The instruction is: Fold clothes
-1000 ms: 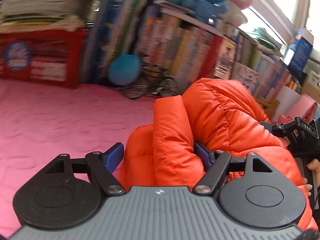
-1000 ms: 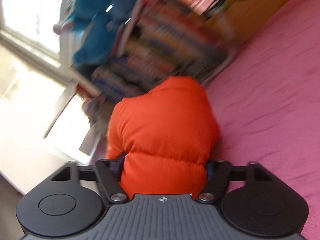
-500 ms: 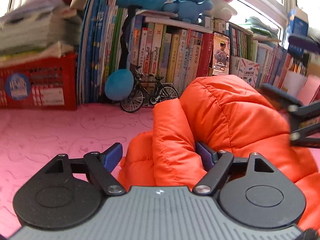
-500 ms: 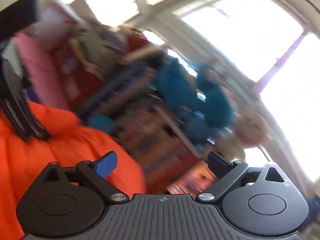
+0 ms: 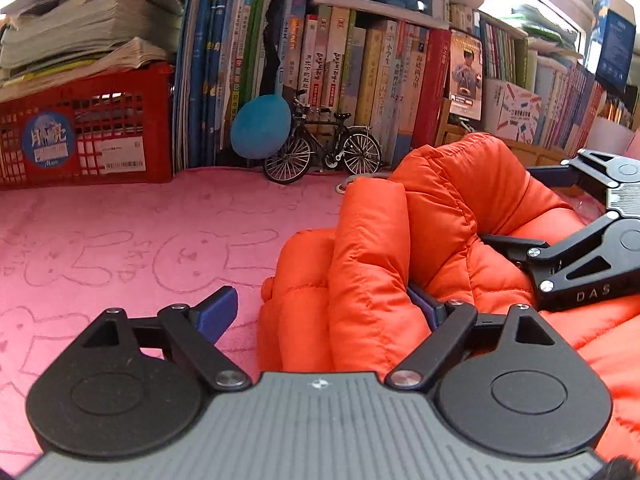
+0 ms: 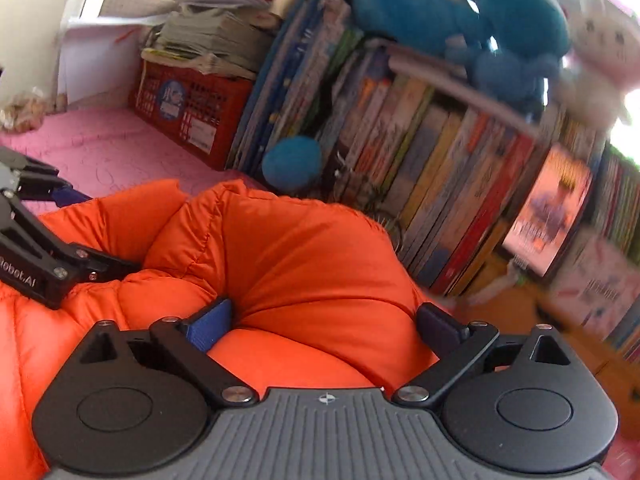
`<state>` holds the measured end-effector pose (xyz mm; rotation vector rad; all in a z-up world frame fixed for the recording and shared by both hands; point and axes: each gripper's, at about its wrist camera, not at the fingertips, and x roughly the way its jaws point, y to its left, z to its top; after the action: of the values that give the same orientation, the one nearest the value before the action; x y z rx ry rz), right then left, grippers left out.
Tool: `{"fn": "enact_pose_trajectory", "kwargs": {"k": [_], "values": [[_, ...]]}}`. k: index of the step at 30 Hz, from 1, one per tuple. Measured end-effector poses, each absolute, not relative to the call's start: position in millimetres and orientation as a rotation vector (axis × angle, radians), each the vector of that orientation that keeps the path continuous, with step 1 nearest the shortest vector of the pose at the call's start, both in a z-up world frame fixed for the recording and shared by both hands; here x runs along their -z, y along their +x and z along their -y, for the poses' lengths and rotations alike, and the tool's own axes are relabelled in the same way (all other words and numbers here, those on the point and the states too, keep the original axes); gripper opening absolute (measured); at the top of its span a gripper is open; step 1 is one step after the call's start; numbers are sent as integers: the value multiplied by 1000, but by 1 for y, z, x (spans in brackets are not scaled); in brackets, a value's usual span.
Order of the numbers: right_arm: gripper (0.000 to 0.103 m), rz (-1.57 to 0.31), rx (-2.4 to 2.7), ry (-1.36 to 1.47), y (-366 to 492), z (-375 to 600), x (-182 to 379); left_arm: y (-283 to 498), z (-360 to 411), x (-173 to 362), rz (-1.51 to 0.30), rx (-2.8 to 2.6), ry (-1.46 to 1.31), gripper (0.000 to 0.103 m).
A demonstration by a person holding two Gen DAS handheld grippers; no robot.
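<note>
Both claws are spread wide over one garment. Left gripper (image 5: 326, 308): its jaws are opening, the left blue pad standing clear over the bedspread and the right pad against a bunched fold of the jacket, with that fold between the two but not pinched. Right gripper (image 6: 326, 324): its jaws are opening too, close to as wide as they go, and a rounded bulge of the jacket fills the gap between its blue pad and its dark pad; whether the pads press on the fabric I cannot tell for sure, but they look slack.

Largest in view is the pink plush bedspread with faint embossed cartoon outlines (image 5: 120, 240), which carries everything. On it, toward the right of the left-wrist view, lies the bright orange quilted puffer jacket (image 5: 440, 216), crumpled into puffy mounds, with both grippers at its near edge. In the right-wrist view the jacket (image 6: 300, 248) fills the foreground.

Behind runs a long row of upright, many-coloured books on a shelf (image 5: 360, 72). Left of them sits a red plastic lattice crate with a round blue sticker (image 5: 92, 136), topped by a stack of papers. Blue plush toys (image 6: 420, 12) rest above the books. Smallest are a blue round plush ball (image 5: 260, 126) and a black miniature bicycle model (image 5: 324, 152) just beside it, at the foot of the books.
</note>
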<state>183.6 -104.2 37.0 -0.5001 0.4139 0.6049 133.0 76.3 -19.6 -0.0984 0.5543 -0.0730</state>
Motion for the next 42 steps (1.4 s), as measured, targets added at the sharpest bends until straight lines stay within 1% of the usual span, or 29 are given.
{"fn": "enact_pose_trajectory", "kwargs": {"k": [3, 8, 12, 17, 20, 23, 25, 26, 29, 32, 35, 38, 42], "values": [[102, -466, -621, -423, 192, 113, -31, 133, -73, 20, -558, 73, -82, 89], [103, -503, -621, -346, 199, 118, -22, 136, -69, 18, -569, 61, -61, 89], [103, -526, -611, -331, 203, 115, -27, 138, -67, 18, -574, 53, -59, 90], [102, -512, -555, -275, 189, 120, -51, 136, -63, 16, -562, 49, -31, 90], [101, -456, -616, -198, 163, 127, -73, 137, -65, 16, -565, 54, -42, 90], [101, -460, -722, -141, 138, 128, -87, 137, -66, 16, -567, 54, -46, 90], [100, -519, -766, -147, 130, 127, -82, 137, -65, 15, -566, 50, -42, 91], [99, -528, -748, -204, 125, 125, -75, 137, -65, 15, -566, 50, -41, 92], [99, -507, -708, -326, 107, 128, -57, 137, -61, 15, -564, 45, -17, 94], [99, -572, -692, -267, 105, 146, -52, 137, -62, 15, -569, 49, -18, 94], [99, -645, -677, -215, 102, 163, -44, 140, -65, 16, -582, 54, -38, 97], [98, -795, -683, 17, 108, 200, -28, 140, -67, 16, -587, 58, -46, 98], [98, -764, -696, 20, 86, 220, -41, 139, -67, 15, -585, 56, -45, 98]]}}
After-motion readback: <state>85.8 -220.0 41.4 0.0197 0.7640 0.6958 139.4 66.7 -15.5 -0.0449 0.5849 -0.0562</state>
